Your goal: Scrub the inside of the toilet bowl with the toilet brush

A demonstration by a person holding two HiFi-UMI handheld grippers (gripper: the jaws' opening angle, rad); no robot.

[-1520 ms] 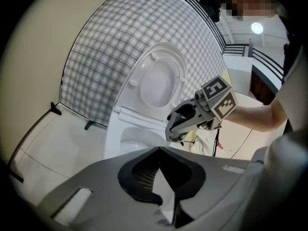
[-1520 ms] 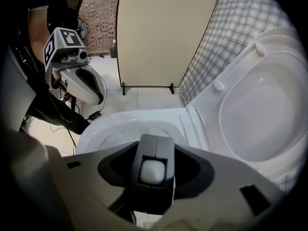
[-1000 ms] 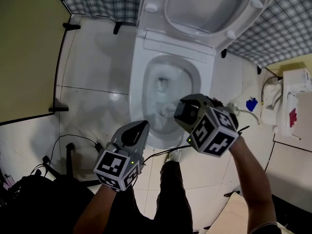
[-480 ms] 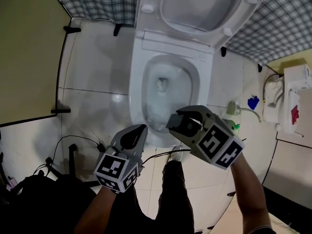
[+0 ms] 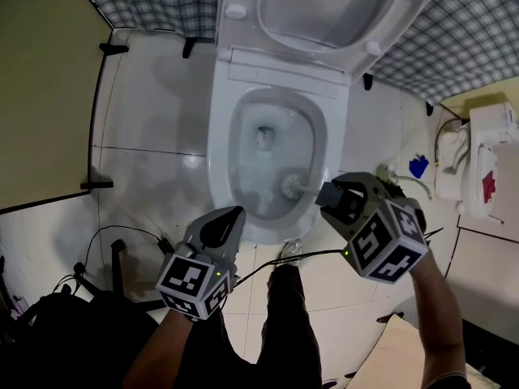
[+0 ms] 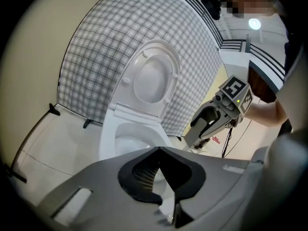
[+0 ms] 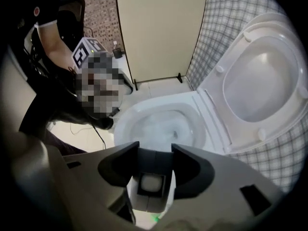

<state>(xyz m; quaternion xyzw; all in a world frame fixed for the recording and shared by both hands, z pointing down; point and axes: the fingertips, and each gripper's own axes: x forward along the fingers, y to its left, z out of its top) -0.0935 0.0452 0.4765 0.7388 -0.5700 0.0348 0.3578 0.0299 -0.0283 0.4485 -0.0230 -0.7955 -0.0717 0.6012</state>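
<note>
The white toilet bowl (image 5: pixel 217 148) stands open below me, with water at its bottom. The toilet brush's head (image 5: pixel 292 186) lies inside the bowl against the near right wall. Its handle runs back into my right gripper (image 5: pixel 336 194), which hangs by the bowl's right front rim, shut on it. In the right gripper view the pale handle (image 7: pixel 150 184) sits between the dark pads of the right gripper (image 7: pixel 155 150) above the bowl (image 7: pixel 144 114). My left gripper (image 5: pixel 229 215) hovers at the bowl's front left, shut and holding nothing. The left gripper view shows the left gripper (image 6: pixel 159 150), the bowl (image 6: pixel 120 136) and the right gripper (image 6: pixel 207 126).
The seat and lid (image 5: pixel 324 6) stand raised against a checked tiled wall. A beige partition (image 5: pixel 40 87) closes the left side. Cables (image 5: pixel 122 241) lie on the floor at the near left. A white box (image 5: pixel 486 164) and a blue object (image 5: pixel 418 168) sit at the right. A person's leg (image 5: pixel 288 322) stands before the bowl.
My right gripper has swung to the right with the brush, from over the bowl's front to beside its right rim. The brush head now shows in the bowl. The left gripper has stayed put.
</note>
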